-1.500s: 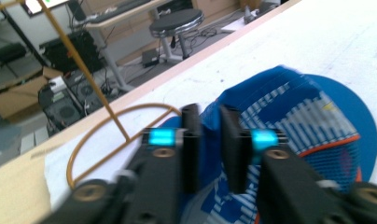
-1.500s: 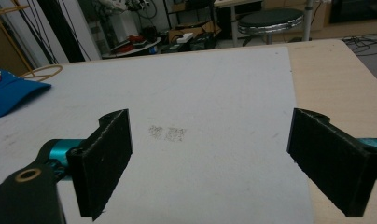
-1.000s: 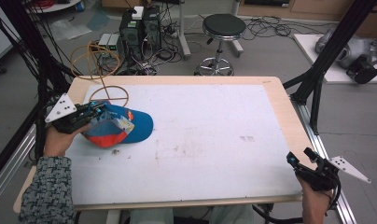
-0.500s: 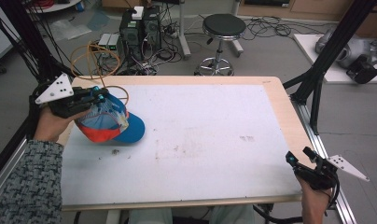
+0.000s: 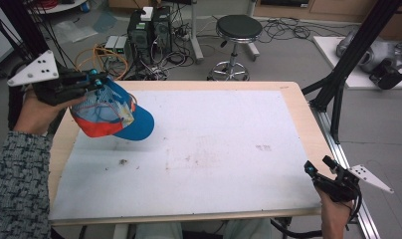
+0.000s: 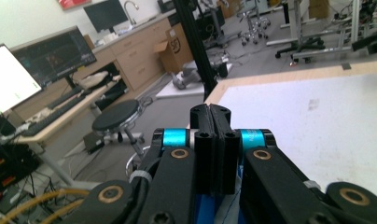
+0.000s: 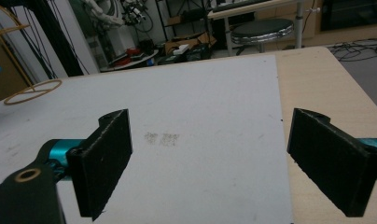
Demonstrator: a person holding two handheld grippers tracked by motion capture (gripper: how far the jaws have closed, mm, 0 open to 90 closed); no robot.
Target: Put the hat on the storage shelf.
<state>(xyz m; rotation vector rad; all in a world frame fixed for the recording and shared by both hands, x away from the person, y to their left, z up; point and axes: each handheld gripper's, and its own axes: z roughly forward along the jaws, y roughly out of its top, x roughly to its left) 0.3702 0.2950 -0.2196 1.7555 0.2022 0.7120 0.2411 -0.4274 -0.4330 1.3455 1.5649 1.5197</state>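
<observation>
Blue cap (image 5: 114,112) edge hidden inside left claw (image 5: 97,79)

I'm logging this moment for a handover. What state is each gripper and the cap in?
Left gripper: shut on the cap, held up at the table's left edge.
Cap: lifted, hanging tilted above the table.
Right gripper: open, holding nothing.

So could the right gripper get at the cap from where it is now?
Probably yes, though not quickly: the right gripper sits open at the table's near right corner, the cap hangs from the left gripper across the bare white mat.
</observation>
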